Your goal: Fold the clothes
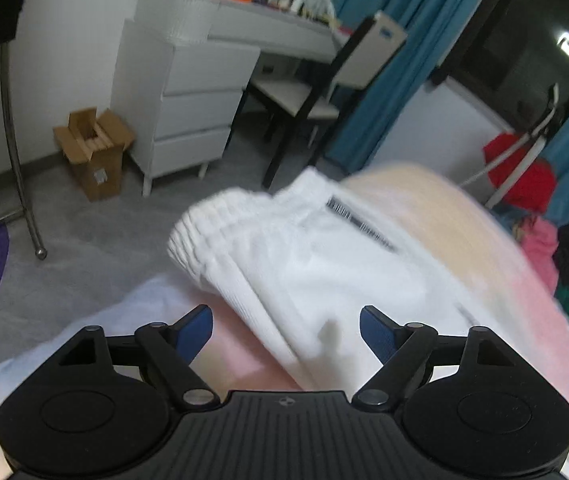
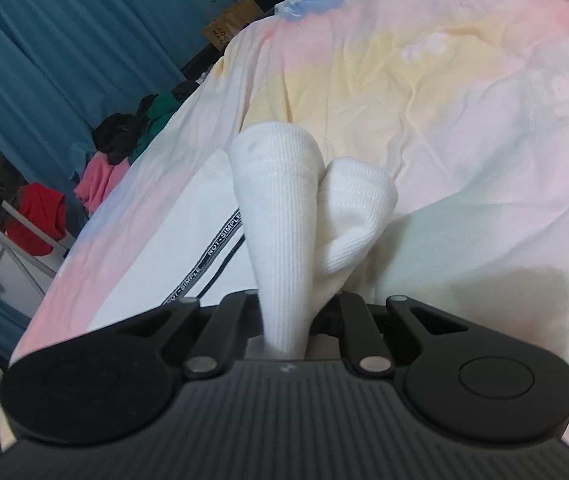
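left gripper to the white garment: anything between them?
Nothing visible. The left gripper is open, and the white garment lies right ahead of its fingertips on the bedsheet. The right gripper is shut on the same white fabric.

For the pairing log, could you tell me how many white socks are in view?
2: both white socks side by side, one pinched in the right gripper, the other beside it; more may be hidden.

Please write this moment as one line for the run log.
task: fold clothes | right gripper: shut on white socks | left gripper: open, empty, over white garment | surface: pastel bedsheet
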Demonstrator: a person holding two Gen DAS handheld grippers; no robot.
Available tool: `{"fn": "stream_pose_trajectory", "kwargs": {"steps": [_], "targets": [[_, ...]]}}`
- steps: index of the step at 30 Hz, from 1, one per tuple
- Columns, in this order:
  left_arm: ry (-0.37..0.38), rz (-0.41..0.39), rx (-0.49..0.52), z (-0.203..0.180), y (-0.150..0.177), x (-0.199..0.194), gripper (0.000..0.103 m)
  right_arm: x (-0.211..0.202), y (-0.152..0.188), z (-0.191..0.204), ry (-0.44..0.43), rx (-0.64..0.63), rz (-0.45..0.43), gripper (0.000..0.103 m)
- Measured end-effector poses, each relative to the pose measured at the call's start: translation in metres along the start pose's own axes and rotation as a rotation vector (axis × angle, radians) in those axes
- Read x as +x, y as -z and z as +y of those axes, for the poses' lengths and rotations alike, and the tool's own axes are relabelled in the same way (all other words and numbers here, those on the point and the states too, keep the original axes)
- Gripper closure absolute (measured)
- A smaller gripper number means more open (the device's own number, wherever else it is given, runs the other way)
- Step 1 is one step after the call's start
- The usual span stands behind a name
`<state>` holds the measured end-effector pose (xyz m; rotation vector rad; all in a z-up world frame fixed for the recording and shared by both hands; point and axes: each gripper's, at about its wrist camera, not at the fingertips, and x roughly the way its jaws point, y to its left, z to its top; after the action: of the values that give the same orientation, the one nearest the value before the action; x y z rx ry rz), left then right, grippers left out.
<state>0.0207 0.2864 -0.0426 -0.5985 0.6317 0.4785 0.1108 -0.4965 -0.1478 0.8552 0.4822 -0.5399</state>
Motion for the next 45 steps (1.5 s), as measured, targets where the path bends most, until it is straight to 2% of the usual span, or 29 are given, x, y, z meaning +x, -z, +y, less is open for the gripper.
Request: {"fn": "stream_pose_trajectory", "kwargs": {"steps": [4,7,12,15,20,22,24,27,32,35,41,45], "targets": [[-0.046,-0.065,0.066,-0.008,0.0,-0.018,0.017,0.001,-0.004,-0.002,-0.018,0.035,-0.005,0.091],[-0.025,-0.09,0.17,-0.026,0.003,-0.022,0.017,0.002,-0.006,-0.008,-0.054,0.063,-0.005,0.091],[0.02,-0.086,0.385,-0.071,0.021,-0.026,0.016,-0.004,-0.012,-0.012,-0.121,0.126,-0.026,0.091],[0.053,-0.08,0.479,-0.097,0.033,-0.029,0.015,-0.005,-0.013,-0.011,-0.124,0.111,-0.026,0.091],[0.157,-0.074,0.585,-0.163,0.064,-0.027,0.009,-0.004,-0.013,-0.011,-0.121,0.106,-0.03,0.091],[0.258,-0.044,0.563,-0.186,0.074,-0.017,0.006,-0.004,-0.014,-0.01,-0.122,0.096,-0.035,0.091],[0.297,-0.022,0.542,-0.207,0.086,-0.003,0.006,-0.004,-0.013,-0.01,-0.118,0.087,-0.036,0.091],[0.239,-0.026,0.622,-0.233,0.115,0.027,0.006,-0.006,-0.012,-0.008,-0.106,0.078,-0.036,0.091],[0.161,0.066,0.781,-0.233,0.161,0.076,0.004,-0.006,-0.011,-0.005,-0.093,0.04,-0.044,0.091],[0.156,0.075,0.794,-0.234,0.163,0.079,0.003,-0.005,-0.011,-0.003,-0.087,0.03,-0.052,0.091],[0.154,0.085,0.8,-0.237,0.163,0.081,0.002,-0.014,-0.011,0.018,-0.062,-0.066,-0.104,0.091],[0.168,0.092,0.804,-0.235,0.16,0.07,0.002,-0.035,-0.005,0.06,-0.027,-0.233,-0.21,0.091]]}}
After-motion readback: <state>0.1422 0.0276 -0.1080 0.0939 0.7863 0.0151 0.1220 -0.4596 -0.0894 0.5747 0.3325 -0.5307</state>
